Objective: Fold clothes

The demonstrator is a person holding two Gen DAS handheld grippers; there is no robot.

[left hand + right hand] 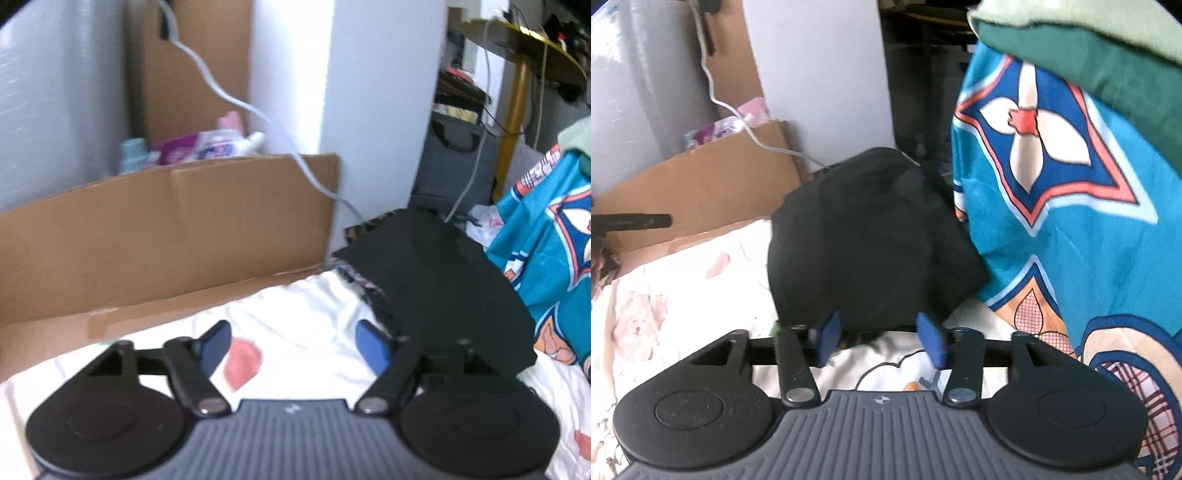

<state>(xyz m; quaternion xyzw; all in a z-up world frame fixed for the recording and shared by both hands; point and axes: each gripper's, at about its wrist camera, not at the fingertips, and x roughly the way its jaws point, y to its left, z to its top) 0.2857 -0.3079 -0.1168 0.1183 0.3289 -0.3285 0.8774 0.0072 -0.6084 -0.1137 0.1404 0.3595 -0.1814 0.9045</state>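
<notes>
A black garment (439, 280) lies folded on a white printed bedsheet (295, 310). It also shows in the right wrist view (864, 236) as a dark mound. My left gripper (295, 345) is open and empty, over the sheet just left of the garment's near edge. My right gripper (881, 338) is open and empty, its blue pads (931, 338) at the garment's near edge. The tip of the left gripper (631, 221) shows at the left of the right wrist view.
A teal patterned quilt (1071, 184) is piled to the right, with green cloth (1108, 55) on top. A cardboard box (166, 229) holding bottles stands at the left against a white pillar (369, 110). A white cable (258, 110) hangs down. A grey bag (454, 162) sits behind.
</notes>
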